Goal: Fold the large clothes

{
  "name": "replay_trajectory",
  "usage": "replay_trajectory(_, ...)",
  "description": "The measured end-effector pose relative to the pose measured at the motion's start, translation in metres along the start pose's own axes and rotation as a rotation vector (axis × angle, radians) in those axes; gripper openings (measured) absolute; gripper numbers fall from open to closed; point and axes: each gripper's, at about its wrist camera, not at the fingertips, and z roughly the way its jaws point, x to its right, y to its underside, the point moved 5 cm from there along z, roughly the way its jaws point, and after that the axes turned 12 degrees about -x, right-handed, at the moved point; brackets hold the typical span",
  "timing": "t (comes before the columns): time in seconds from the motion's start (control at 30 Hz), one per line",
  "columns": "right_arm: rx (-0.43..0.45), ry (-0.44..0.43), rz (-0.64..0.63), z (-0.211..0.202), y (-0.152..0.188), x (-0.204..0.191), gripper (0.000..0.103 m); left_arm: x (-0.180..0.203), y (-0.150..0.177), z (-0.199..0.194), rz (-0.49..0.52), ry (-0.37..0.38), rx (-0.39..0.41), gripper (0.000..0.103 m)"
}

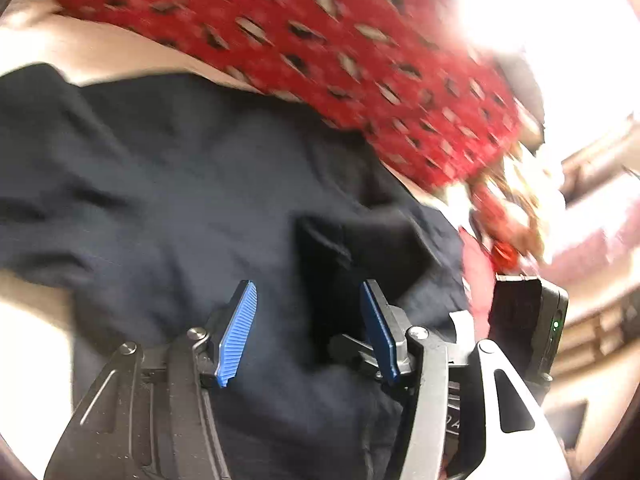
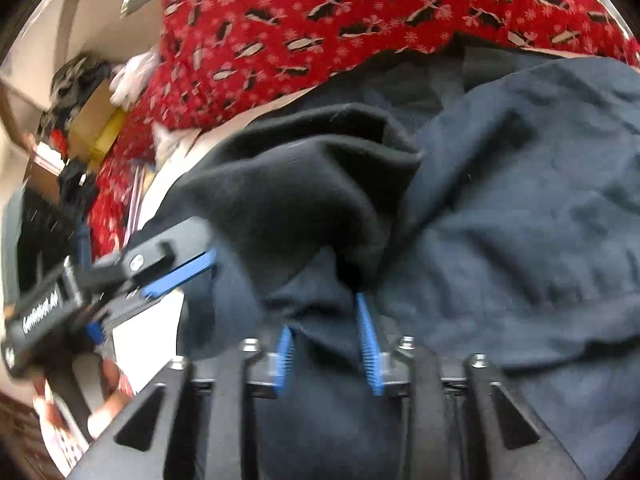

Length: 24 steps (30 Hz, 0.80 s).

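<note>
A dark navy garment (image 2: 520,208) lies rumpled beside a red penguin-print fabric (image 2: 320,20), a fold of it between the parted pads of the right claw (image 2: 330,344). The left claw (image 1: 308,332) hangs apart over the same cloth. The fold likely goes best if each claw takes one edge only and draws it taut.

A red fabric (image 2: 320,12) printed with small black-and-white penguins and pale snowflakes is spread along the far side. At its left end sits a cardboard box (image 2: 94,120) with a yellow edge, something white (image 2: 134,76) just beside it, and a blurred dark clutter (image 2: 74,76) behind.
</note>
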Motion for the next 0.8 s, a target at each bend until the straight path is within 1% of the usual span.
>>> replay_trajectory(0.03, 0.005, 0.007, -0.013, -0.006, 0.006, 0.001, 0.046, 0.008, 0.003, 0.004, 0.031, 0.014, -0.021, 0.054)
replay_trajectory(0.07, 0.015, 0.017, -0.02, -0.012, 0.011, 0.003, 0.046, 0.016, 0.005, 0.007, 0.063, 0.009, -0.031, 0.061)
replay_trajectory(0.1, 0.026, 0.016, -0.018, -0.022, 0.018, 0.01, 0.046, 0.025, 0.008, 0.01, 0.1, -0.024, -0.031, 0.069)
replay_trajectory(0.13, 0.033, 0.013, -0.008, -0.027, 0.025, 0.016, 0.046, 0.03, 0.009, 0.013, 0.119, -0.065, -0.025, 0.072)
replay_trajectory(0.2, 0.049, 0.008, 0.046, -0.042, 0.037, 0.036, 0.047, 0.039, 0.004, 0.023, 0.123, -0.239, 0.006, 0.073)
replay_trajectory(0.23, 0.054, -0.004, 0.068, -0.045, 0.038, 0.039, 0.047, 0.041, 0.002, 0.027, 0.117, -0.289, 0.009, 0.073)
replay_trajectory(0.27, 0.059, -0.024, 0.096, -0.053, 0.044, 0.05, 0.047, 0.044, -0.003, 0.032, 0.116, -0.331, 0.009, 0.073)
replay_trajectory(0.37, 0.084, -0.056, 0.175, -0.072, 0.057, 0.078, 0.047, 0.045, -0.02, 0.045, 0.09, -0.441, 0.014, 0.072)
replay_trajectory(0.4, 0.095, -0.065, 0.192, -0.079, 0.059, 0.085, 0.047, 0.041, -0.026, 0.046, 0.061, -0.449, 0.025, 0.066)
replay_trajectory(0.43, 0.116, -0.075, 0.215, -0.088, 0.063, 0.094, 0.047, 0.034, -0.028, 0.045, 0.034, -0.437, 0.026, 0.053)
replay_trajectory(0.47, 0.139, -0.082, 0.235, -0.098, 0.066, 0.102, 0.047, 0.026, -0.032, 0.044, -0.003, -0.394, 0.007, 0.014)
replay_trajectory(0.5, 0.156, -0.085, 0.25, -0.105, 0.067, 0.108, 0.047, 0.022, -0.032, 0.042, -0.032, -0.369, -0.003, 0.012)
replay_trajectory(0.53, 0.182, -0.093, 0.27, -0.115, 0.069, 0.116, 0.047, 0.017, -0.033, 0.032, -0.07, -0.345, 0.017, 0.012)
replay_trajectory(0.63, 0.258, -0.118, 0.328, -0.144, 0.075, 0.14, 0.05, 0.005, -0.029, -0.024, -0.147, -0.31, 0.17, 0.012)
replay_trajectory(0.7, 0.28, -0.143, 0.339, -0.154, 0.079, 0.151, 0.052, -0.001, -0.026, -0.05, -0.181, -0.293, 0.225, 0.012)
replay_trajectory(0.73, 0.288, -0.157, 0.35, -0.156, 0.08, 0.155, 0.052, -0.003, -0.025, -0.06, -0.189, -0.294, 0.239, 0.012)
replay_trajectory(0.8, 0.303, -0.184, 0.385, -0.155, 0.077, 0.163, 0.052, -0.007, -0.023, -0.068, -0.191, -0.304, 0.227, 0.012)
